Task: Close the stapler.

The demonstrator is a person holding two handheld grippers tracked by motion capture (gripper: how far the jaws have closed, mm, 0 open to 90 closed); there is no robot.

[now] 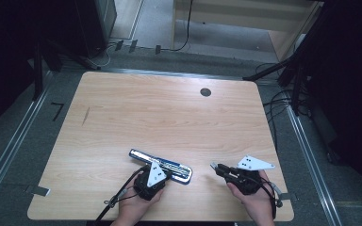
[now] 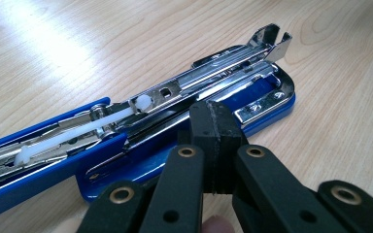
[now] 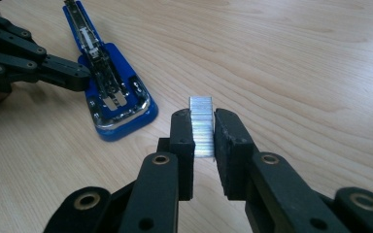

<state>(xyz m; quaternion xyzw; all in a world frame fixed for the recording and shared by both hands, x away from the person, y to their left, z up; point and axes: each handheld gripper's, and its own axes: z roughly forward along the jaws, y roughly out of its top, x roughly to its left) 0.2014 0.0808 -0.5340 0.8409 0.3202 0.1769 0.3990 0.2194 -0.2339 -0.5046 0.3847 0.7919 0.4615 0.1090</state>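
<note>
High view: wooden table (image 1: 169, 113) mostly bare; blue stapler (image 1: 162, 166) lies opened flat near the front edge, left of centre.
Left gripper (image 2: 217, 130): jaws closed together, pads pressing down on the stapler's (image 2: 141, 131) open metal channel, nothing clamped between them.
Right gripper (image 3: 204, 133): jaws nearly closed, pinching a strip of staples (image 3: 202, 127), clear of the stapler (image 3: 111, 92).
Room: open wood beyond both hands; right hand (image 1: 254, 200) near the front right edge.

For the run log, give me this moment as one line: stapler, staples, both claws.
stapler: open, flat on table | left claw: shut, at stapler's base | right claw: shut on staple strip, apart from stapler | step: loading not yet done
</note>
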